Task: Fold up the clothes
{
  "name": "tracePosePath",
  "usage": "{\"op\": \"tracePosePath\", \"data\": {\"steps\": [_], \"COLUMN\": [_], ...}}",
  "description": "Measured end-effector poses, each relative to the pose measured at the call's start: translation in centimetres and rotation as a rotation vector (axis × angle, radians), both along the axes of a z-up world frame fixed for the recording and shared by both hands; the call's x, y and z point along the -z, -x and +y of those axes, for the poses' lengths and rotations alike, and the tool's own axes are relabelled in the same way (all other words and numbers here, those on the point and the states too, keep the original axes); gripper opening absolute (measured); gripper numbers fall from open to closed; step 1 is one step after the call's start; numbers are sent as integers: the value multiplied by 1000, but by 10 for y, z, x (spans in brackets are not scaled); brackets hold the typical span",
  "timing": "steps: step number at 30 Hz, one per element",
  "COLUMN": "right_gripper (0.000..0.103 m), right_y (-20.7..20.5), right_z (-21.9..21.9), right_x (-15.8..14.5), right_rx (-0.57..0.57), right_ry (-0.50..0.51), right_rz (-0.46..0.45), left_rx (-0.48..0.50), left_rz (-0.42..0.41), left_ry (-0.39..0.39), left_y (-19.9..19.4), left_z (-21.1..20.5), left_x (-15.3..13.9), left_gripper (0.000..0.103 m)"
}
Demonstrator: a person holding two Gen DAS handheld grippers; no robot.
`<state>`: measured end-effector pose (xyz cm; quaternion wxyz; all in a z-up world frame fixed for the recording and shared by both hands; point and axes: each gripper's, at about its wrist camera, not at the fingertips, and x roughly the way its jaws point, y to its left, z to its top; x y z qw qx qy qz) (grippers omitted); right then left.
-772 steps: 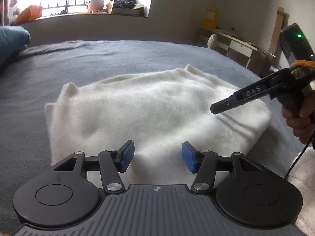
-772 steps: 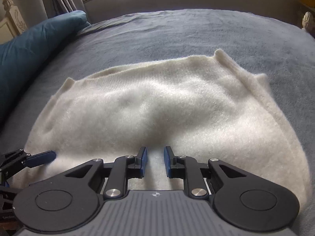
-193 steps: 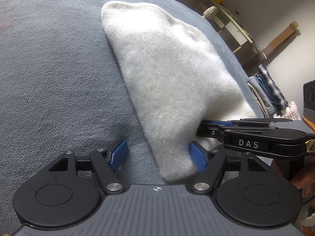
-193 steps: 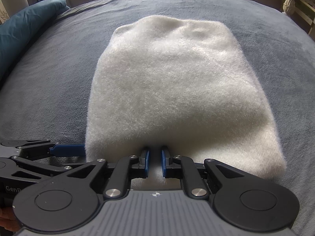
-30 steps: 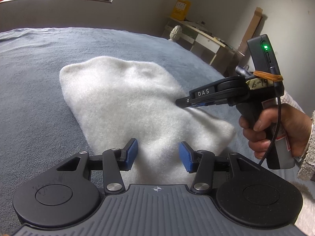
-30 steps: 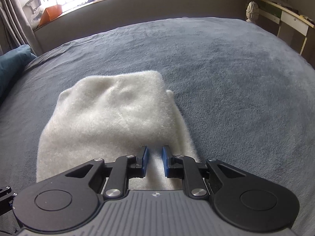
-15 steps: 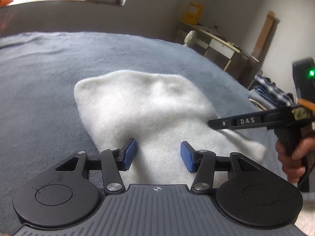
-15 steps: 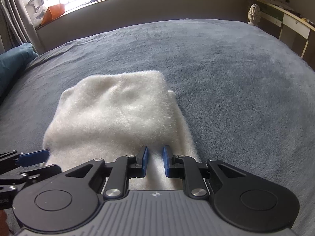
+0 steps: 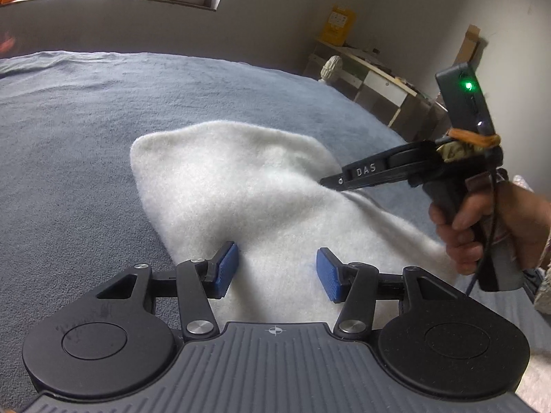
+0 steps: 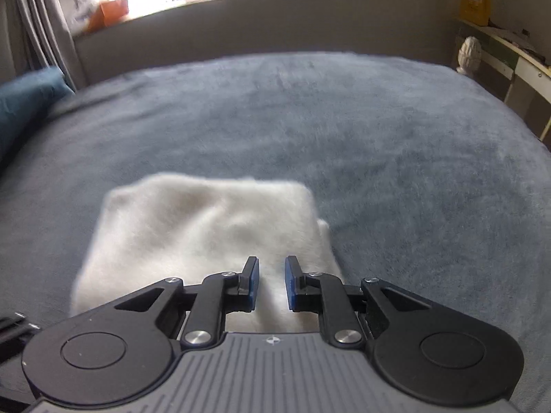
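The white fuzzy sweater [image 9: 248, 189] lies as a compact folded bundle on the grey bedspread [image 9: 69, 130], long axis running away from both grippers (2 tools, neither pinching anything): left gripper [image 9: 277, 268] spread wide over its near edge, right gripper [image 10: 272, 284] narrowly parted above its right side.

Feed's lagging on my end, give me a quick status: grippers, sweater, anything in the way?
Left gripper open, empty, above white sweater. Right gripper slightly open, holding nothing. Sweater folded on grey bed. Nothing in the way.
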<state>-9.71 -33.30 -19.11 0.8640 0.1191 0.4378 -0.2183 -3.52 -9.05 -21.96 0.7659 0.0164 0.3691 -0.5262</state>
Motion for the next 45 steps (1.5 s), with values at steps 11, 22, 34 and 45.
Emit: {"op": "tracePosePath", "data": {"steps": [11, 22, 34, 45], "right_gripper": [16, 17, 17, 18], "right_y": [-23, -50, -65, -80], "right_z": [9, 3, 36, 45], "right_x": [-35, -16, -3, -15], "right_rx": [-39, -22, -122, -253], "right_ry": [37, 57, -23, -219], "right_rz": [-61, 55, 31, -84], "left_rx": [0, -6, 0, -2], "left_rz": [-2, 16, 27, 28], "left_ry": [8, 32, 45, 47], "left_y": [3, 3, 2, 2], "left_z": [1, 4, 8, 7], "left_x": [0, 1, 2, 3], "left_gripper": [53, 55, 55, 55]}}
